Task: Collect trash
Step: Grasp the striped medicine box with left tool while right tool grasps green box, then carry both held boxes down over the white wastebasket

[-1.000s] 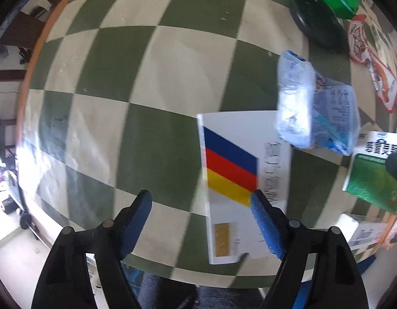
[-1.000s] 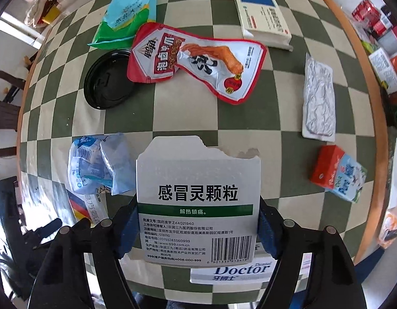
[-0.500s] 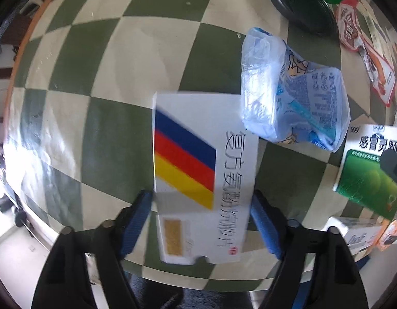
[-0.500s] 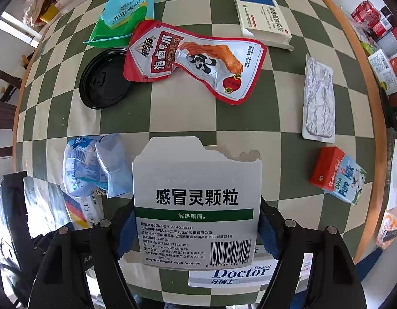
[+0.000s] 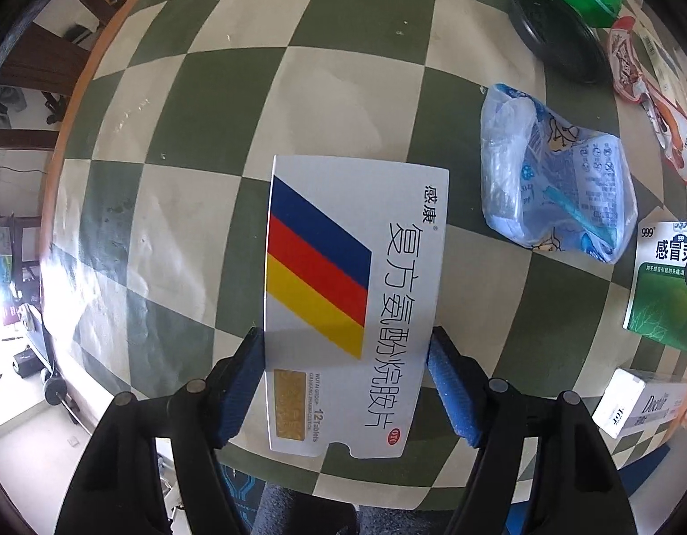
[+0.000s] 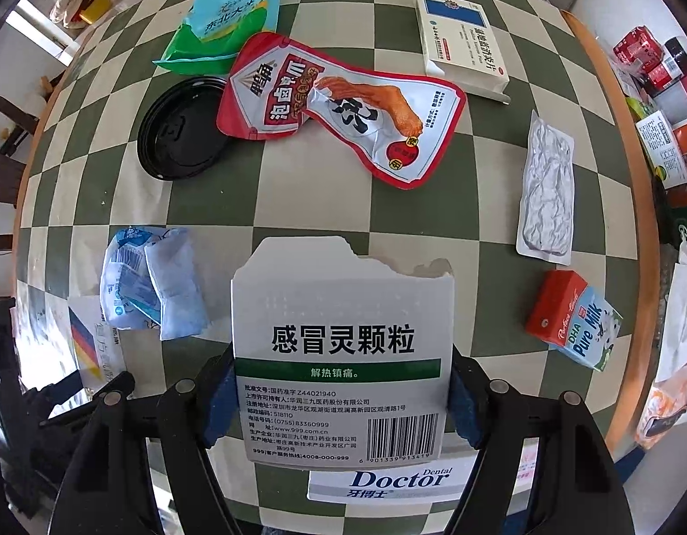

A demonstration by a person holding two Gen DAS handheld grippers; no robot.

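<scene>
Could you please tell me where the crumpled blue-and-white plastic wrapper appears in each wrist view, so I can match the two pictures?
Left wrist view: the crumpled blue-and-white plastic wrapper lies right of centre, on the checkered table.
Right wrist view: the same wrapper lies at the left, below the black round plastic lid.
Shared landmark: the white flat medicine box with blue, red and yellow stripes, seen at the far left of the right wrist view, just beside the wrapper.
</scene>
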